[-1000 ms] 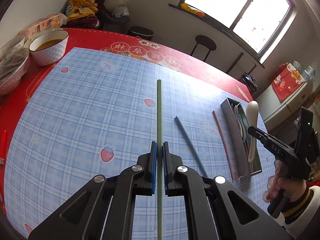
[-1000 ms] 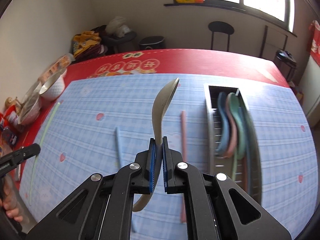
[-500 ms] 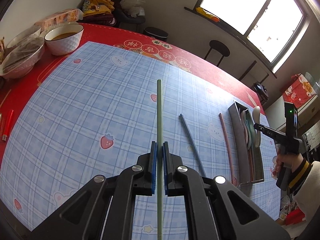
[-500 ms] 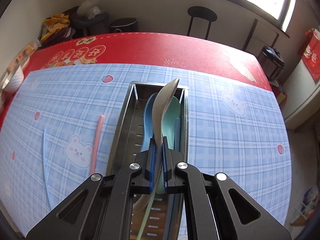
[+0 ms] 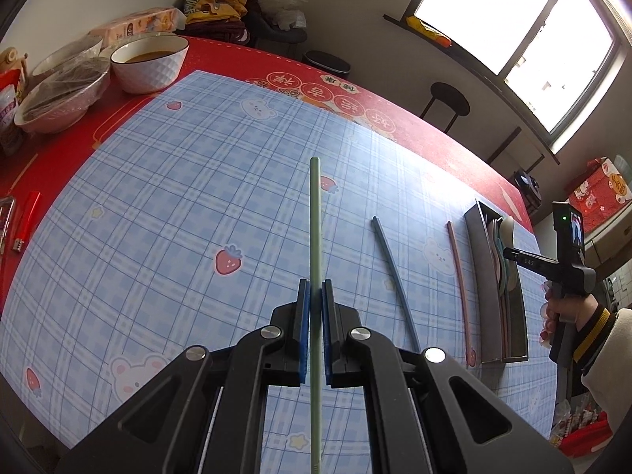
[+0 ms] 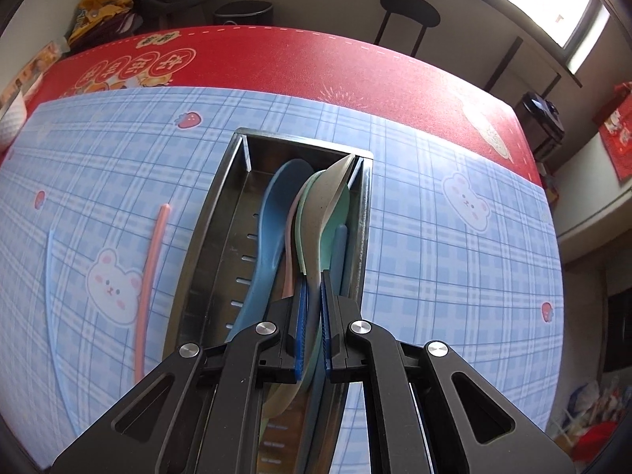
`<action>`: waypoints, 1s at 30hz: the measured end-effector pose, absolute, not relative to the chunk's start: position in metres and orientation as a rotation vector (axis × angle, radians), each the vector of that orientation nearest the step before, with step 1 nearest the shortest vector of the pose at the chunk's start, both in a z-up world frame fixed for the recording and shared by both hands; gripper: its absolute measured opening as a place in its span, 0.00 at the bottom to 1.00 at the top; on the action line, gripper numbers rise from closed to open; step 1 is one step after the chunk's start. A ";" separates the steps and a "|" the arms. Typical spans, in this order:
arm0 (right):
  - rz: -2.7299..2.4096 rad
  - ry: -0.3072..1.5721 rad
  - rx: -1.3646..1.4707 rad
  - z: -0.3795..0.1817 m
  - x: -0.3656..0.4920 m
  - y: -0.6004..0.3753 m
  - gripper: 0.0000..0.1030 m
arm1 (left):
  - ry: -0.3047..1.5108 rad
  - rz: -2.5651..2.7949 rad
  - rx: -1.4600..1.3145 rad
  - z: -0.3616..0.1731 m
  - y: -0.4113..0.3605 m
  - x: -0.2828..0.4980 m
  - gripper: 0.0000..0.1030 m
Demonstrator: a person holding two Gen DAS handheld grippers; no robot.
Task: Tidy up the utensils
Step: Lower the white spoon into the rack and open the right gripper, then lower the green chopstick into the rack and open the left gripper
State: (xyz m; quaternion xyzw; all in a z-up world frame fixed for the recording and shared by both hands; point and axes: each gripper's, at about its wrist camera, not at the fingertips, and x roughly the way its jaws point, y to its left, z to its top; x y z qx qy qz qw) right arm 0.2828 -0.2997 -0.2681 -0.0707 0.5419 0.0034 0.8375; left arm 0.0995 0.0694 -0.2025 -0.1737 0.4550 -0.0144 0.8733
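My left gripper [image 5: 315, 292] is shut on a long pale green chopstick [image 5: 315, 221] and holds it above the blue plaid mat. My right gripper [image 6: 313, 288] is shut on a beige spoon [image 6: 330, 193], whose bowl is lowered inside the steel utensil tray [image 6: 221, 213], over a blue spoon [image 6: 272, 221], a pink one and a green spoon [image 6: 335, 217]. A blue chopstick [image 5: 395, 276] and a pink chopstick [image 5: 458, 272] lie on the mat left of the tray [image 5: 480, 276]. The right gripper [image 5: 509, 254] shows over the tray in the left wrist view.
Two bowls [image 5: 148, 63] and snack packets stand at the far left on the red tablecloth [image 5: 59, 150], with a red lighter [image 5: 25, 221] near the left edge. A stool [image 6: 409, 15] and a bin stand beyond the table.
My right gripper moved over the tray and lowered the beige spoon into it. My left gripper drew back and rose a little, still holding the green chopstick.
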 end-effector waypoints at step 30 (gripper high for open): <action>0.064 0.802 0.278 -0.202 0.134 -0.344 0.86 | 0.989 -0.216 -0.248 -0.179 -0.023 0.129 0.05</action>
